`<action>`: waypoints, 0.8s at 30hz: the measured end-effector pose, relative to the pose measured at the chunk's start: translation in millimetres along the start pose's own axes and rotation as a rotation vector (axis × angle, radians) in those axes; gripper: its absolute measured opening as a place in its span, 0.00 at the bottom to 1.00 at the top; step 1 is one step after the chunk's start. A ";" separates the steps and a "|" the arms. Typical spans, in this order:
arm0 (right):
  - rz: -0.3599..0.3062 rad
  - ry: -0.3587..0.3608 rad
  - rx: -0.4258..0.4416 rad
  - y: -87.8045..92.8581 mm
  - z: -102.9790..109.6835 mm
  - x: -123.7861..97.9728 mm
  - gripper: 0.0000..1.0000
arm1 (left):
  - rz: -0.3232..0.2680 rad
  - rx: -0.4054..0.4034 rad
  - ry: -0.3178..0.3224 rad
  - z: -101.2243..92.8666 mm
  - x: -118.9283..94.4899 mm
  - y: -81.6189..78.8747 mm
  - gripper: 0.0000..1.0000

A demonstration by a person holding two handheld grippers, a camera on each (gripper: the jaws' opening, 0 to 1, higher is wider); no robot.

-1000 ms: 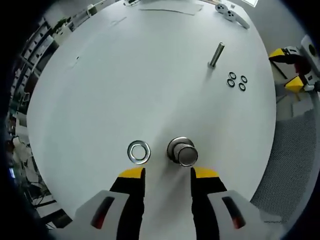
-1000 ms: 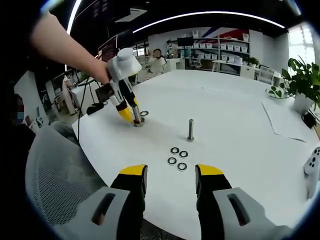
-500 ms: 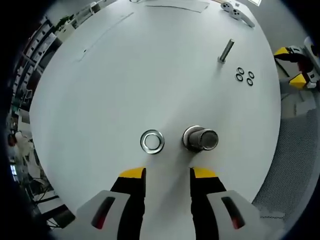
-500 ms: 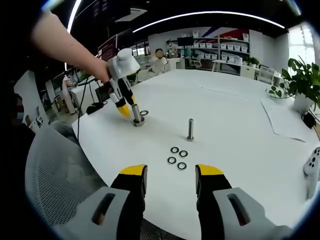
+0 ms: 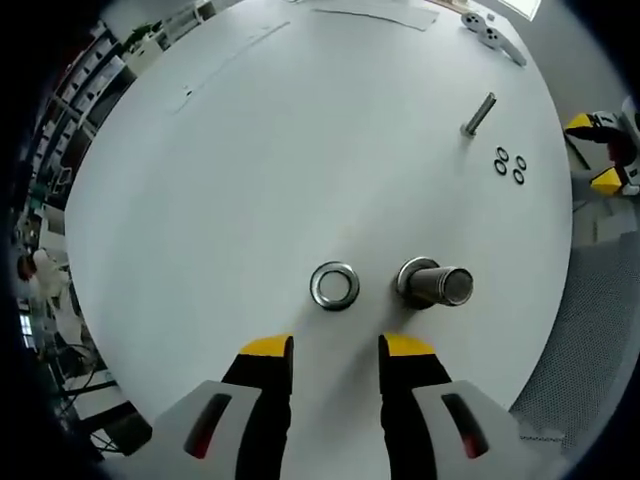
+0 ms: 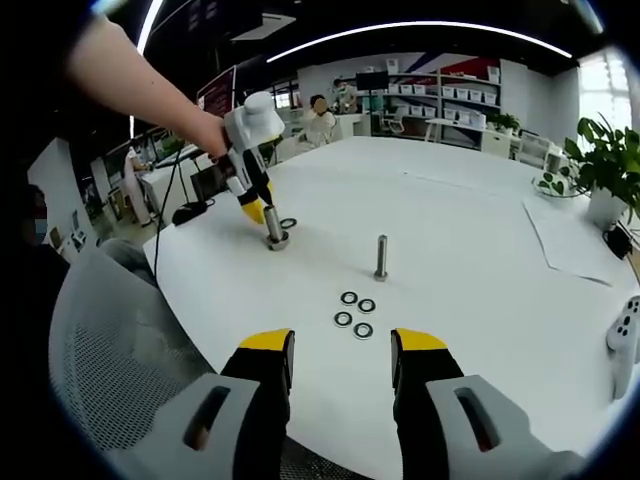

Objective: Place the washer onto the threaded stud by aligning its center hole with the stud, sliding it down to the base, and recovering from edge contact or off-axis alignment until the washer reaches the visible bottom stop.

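In the left gripper view a steel washer lies flat on the white table, just ahead of my open left gripper. A thick threaded stud stands on its nut base right of the washer. Nothing sits between the left gripper's jaws. In the right gripper view my right gripper is open and empty near the table edge. Far off, the left gripper hangs above the thick stud, with the washer beside it.
A thin upright bolt stands mid-table, with several small black rings lying in front of it. A game controller and papers lie at the right. A mesh chair stands at the table's near-left edge. A potted plant stands behind.
My left gripper has lifted and drawn back from the thick stud and shifted left, so washer and stud sit further right in its view. The right gripper has stayed still.
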State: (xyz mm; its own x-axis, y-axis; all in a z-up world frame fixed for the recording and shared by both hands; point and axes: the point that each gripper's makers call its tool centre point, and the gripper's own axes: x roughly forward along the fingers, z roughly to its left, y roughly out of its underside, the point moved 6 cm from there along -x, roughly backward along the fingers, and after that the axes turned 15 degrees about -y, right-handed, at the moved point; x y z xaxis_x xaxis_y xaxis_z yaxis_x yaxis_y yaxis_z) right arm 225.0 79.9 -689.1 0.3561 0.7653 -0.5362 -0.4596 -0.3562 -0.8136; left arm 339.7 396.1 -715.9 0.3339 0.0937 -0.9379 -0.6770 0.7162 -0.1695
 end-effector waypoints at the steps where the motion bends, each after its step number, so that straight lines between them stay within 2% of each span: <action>1: 0.001 0.001 0.002 0.2 -0.1 -0.1 0.41 | 0.003 0.001 0.002 0.3 1.1 0.1 0.32; 17: 0.005 0.015 0.002 1.1 -1.9 -0.6 0.41 | -0.006 -0.021 -0.001 8.3 9.5 -8.6 0.33; 24: 0.009 0.018 0.002 1.3 -2.4 -0.3 0.42 | -0.008 -0.035 0.016 7.6 12.4 -13.0 0.34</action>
State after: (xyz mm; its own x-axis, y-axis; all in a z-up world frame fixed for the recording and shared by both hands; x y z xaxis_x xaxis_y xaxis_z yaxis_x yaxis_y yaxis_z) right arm 226.2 77.9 -690.6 0.3661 0.7525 -0.5475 -0.4646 -0.3619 -0.8082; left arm 357.6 393.2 -723.0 0.3293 0.0770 -0.9411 -0.6970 0.6922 -0.1873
